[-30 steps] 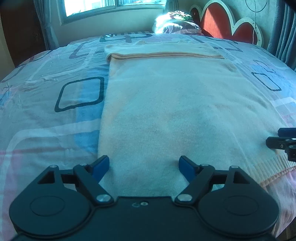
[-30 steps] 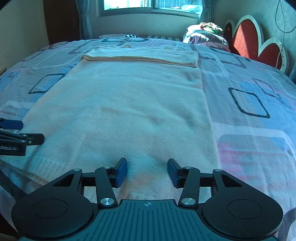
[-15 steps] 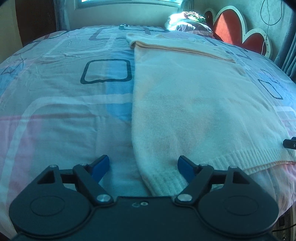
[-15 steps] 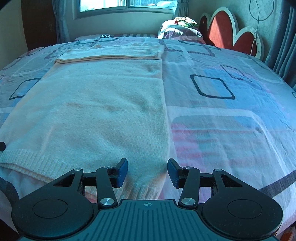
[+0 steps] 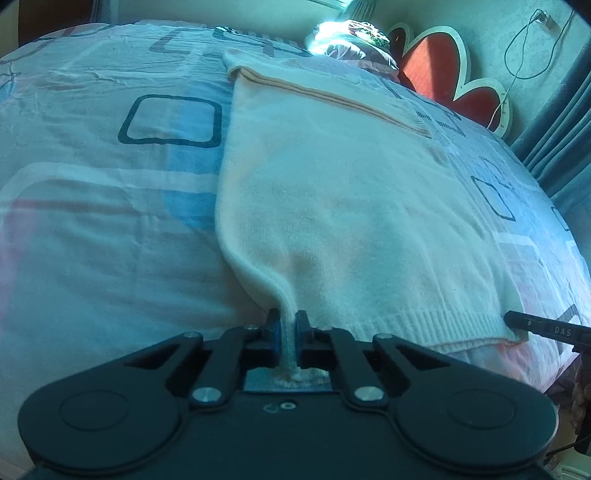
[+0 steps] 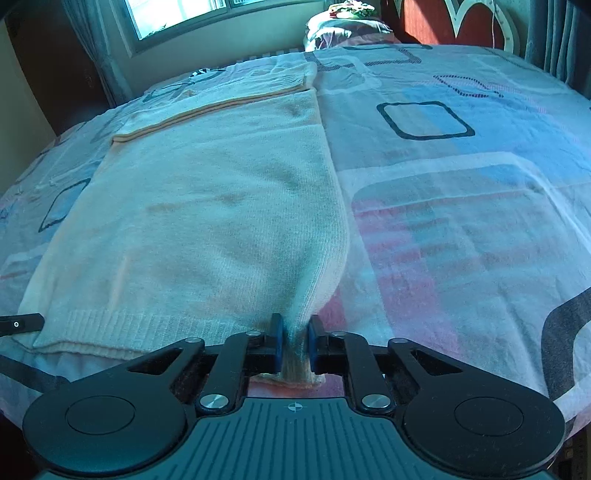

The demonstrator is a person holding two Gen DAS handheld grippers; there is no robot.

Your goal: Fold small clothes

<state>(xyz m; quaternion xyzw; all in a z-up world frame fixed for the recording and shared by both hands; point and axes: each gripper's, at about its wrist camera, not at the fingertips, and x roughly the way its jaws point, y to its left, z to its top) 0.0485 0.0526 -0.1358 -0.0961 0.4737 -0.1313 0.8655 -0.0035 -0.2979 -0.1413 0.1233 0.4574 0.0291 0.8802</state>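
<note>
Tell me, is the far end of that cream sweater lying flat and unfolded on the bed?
No, the far end of the cream sweater is already folded back over itself, forming a doubled band with a peach-coloured edge across the bedsheet.

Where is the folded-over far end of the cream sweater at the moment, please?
In both wrist views the sweater's folded end lies at the far side of the bed, toward the window and the pillows.

Cream knitted sweater (image 5: 351, 221): soft, fuzzy matt wool, ribbed hem nearest the matt black plastic left gripper (image 5: 287, 334). Beneath it, thin pastel printed cotton bedsheet (image 5: 110, 221), smooth, faintly creased. Beyond it, glossy red headboard (image 5: 439, 74).
</note>
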